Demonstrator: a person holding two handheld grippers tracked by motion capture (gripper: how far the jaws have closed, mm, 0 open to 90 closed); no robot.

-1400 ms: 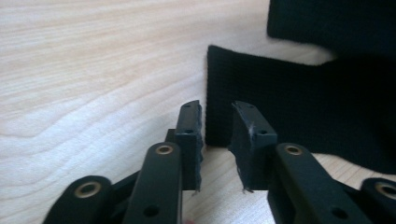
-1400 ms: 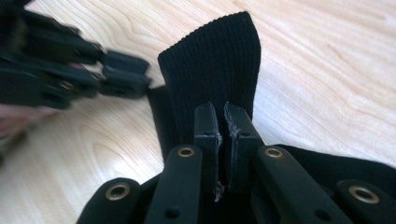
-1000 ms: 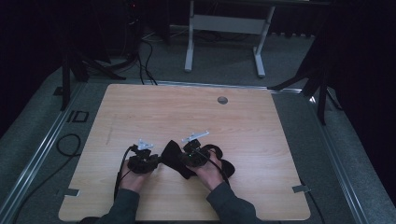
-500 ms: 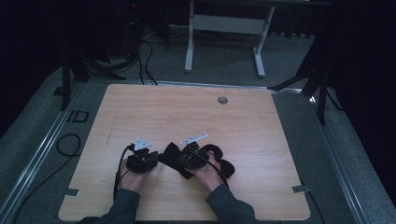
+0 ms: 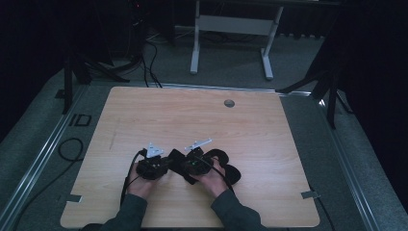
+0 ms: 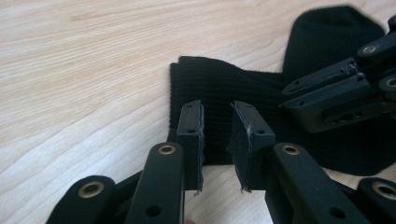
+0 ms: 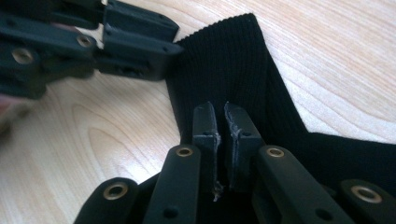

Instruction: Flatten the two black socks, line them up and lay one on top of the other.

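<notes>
Here, a person sits at a pale wooden table [image 5: 240, 125] with a smooth, fine-grained top and rounded corners, holding a black two-jaw gripper in each hand. Between the grippers, near the table's front edge, lies a black knitted sock [image 5: 226, 166]. Its cloth is soft and matte, and its cuff end is ribbed in fine parallel lines.

In the high view, the left gripper [image 5: 161, 166] and the right gripper [image 5: 185, 166] sit close together, their tips meeting over the sock. Each carries a small grey three-cornered plate on top. Dark sleeves cover the person's forearms at the bottom edge.

In the left gripper view, the left gripper [image 6: 217, 140] has flat, rectangular rubber pads with frayed edges. The jaws stand a narrow gap apart, with the ribbed edge of the sock [image 6: 243, 102] lying just beyond and below them; the pads do not press on the cloth. The rounded toe of the sock lies farther off, at the upper right.

In the right gripper view, the right gripper [image 7: 222, 135] has its pads nearly together, with only a thin slit between them. Whether any cloth is pinched in that slit cannot be told. The ribbed sock [image 7: 233, 65] lies flat beneath and ahead of it, bending at the heel towards the right.

A small round grey grommet [image 5: 229, 103] sits in the table's far side.
</notes>
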